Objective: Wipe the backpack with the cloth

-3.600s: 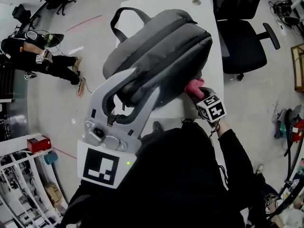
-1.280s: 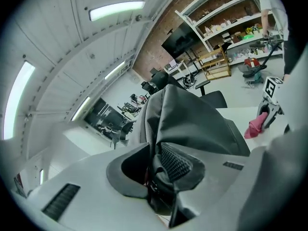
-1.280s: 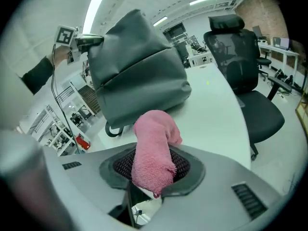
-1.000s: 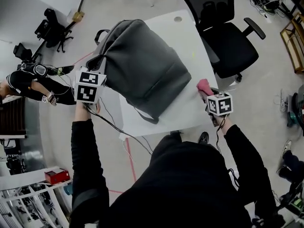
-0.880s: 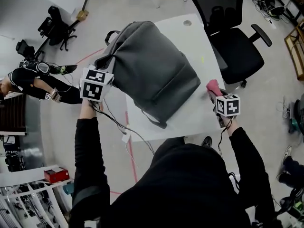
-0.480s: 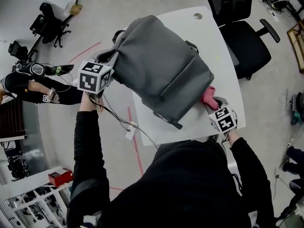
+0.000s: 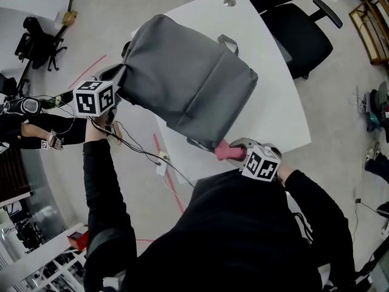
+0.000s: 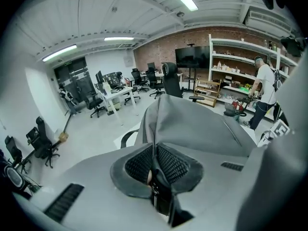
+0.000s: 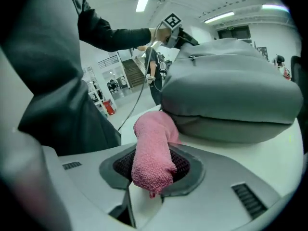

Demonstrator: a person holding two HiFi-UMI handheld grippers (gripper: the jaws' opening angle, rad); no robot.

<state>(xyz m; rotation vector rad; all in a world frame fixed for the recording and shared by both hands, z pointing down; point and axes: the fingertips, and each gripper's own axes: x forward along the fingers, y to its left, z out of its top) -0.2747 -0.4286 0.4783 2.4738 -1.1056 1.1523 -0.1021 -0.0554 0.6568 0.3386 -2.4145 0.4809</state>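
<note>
Pink terry cloth [image 9: 151,148] fills the right gripper [image 9: 153,166]. Its two jaws are clamped on the middle of the single rolled cloth and stand partly apart around its thickness. A short end hangs behind the pads and the longer end sticks out ahead. That longer end meets the bottom edge of the one grey backpack [image 9: 231,95]; whether it presses there is hard to tell.

The left gripper [image 8: 155,166] has its jaws pinched almost together on a thin fold at the backpack's other end, with a dark strap piece running down between the pads. The bag's bulk rises straight ahead of it and hides most of the right gripper.

In the head view the bag spans the gap between the two grippers on the one white worktop [image 7: 279,102], and its end by the left gripper juts past the worktop's edge. Bare worktop lies open to the right of the right gripper and beyond the bag. The person's torso [image 7: 243,236] cuts off the near edge. One black chair [image 7: 298,23] stands past the far corner. One cable [image 7: 143,156] trails from the left gripper over the floor.
</note>
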